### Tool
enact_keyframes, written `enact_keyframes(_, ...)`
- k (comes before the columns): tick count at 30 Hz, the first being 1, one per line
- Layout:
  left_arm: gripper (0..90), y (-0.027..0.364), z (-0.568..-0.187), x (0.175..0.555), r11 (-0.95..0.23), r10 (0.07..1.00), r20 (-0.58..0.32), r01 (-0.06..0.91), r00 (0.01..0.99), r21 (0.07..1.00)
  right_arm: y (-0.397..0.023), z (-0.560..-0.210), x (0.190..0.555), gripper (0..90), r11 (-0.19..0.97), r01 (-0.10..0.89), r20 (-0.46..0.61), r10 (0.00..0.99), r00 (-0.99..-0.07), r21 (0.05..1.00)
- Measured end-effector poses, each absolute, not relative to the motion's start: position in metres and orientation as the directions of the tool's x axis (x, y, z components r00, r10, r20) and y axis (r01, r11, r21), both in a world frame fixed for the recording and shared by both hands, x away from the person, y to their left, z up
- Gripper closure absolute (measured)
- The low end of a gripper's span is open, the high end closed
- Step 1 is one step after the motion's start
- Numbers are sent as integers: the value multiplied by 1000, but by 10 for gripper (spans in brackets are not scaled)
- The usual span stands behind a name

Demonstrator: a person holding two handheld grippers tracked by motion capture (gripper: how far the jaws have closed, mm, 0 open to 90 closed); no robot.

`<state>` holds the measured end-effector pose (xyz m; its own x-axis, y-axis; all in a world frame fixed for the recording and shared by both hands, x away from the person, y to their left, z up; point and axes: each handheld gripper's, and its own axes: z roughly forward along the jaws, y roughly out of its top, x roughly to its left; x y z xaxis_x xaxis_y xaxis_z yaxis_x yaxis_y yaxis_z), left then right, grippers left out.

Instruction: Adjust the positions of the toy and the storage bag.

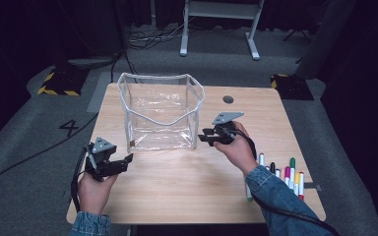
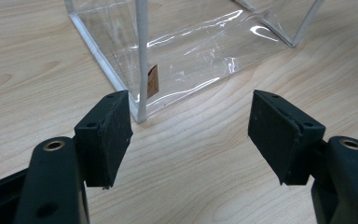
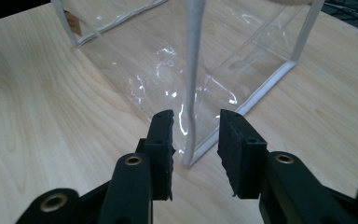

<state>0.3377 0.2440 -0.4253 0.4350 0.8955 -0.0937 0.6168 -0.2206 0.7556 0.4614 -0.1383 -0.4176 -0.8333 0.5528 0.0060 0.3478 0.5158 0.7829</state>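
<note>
On the left side of the wooden table (image 1: 177, 187), a hand holds the left gripper (image 1: 126, 161) low over the wood, and it points to the right, toward the near left corner of the clear plastic bag (image 1: 160, 112). In the left gripper view its two black jaws stand well apart with only bare table between them; the white-edged corner of the bag is just beyond the tip of the left jaw, and I cannot tell if it touches it. A small brown label (image 2: 152, 80) is visible inside the bag near this corner.

The bag stands upright in the middle of the table, toward the far edge, with the top open and white piping along all its edges.

To the right of the bag, the right gripper (image 1: 203, 136) is held at the near right corner of the bag and points to the left. In the right gripper view its jaws are partly open, and the white vertical corner seam (image 3: 192, 84) of the bag rises in the gap between them; the pads do not press on it.

At the right edge of the table, a row of coloured marker pens (image 1: 284, 174) lies beside the denim sleeve (image 1: 270, 189) of the right arm, well apart from the bag.
</note>
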Motion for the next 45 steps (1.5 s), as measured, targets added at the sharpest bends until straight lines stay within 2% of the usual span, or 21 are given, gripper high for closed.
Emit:
enact_keyframes(6,346,241,-429,341,-243,894,-66,603,443,760,-122,-417,472,764,529,290,-57,544,-837,797)
enact_keyframes(8,363,239,-428,341,-259,897,-36,589,441,765,-118,-414,470,865,530,282,-61,540,-840,800)
enact_keyframes(14,384,237,-429,344,-251,882,-76,600,465,759,-121,-412,456,877,536,290,-60,542,-838,793)
enact_keyframes(18,407,234,-431,347,-255,888,-65,606,455,754,-134,-411,440,877,543,296,-55,538,-841,786)
enact_keyframes(25,452,222,-433,356,-257,858,-113,610,501,750,-159,-409,408,876,548,318,-36,539,-841,774)
enact_keyframes(32,600,201,-433,353,-334,788,-119,582,604,742,-183,-406,379,876,554,337,-11,530,-848,761)
enact_keyframes(34,699,199,-434,351,-353,765,-127,575,632,738,-188,-406,372,876,556,336,-9,526,-850,760)
enact_keyframes(36,849,196,-433,347,-367,745,-131,566,654,738,-194,-407,366,876,552,340,-2,527,-850,762)
enact_keyframes(41,864,181,-429,330,-439,714,-81,535,695,722,-208,-404,349,876,567,348,4,519,-855,746)
enact_keyframes(45,864,172,-429,313,-464,686,-78,517,724,720,-223,-403,329,876,573,356,12,517,-856,738)
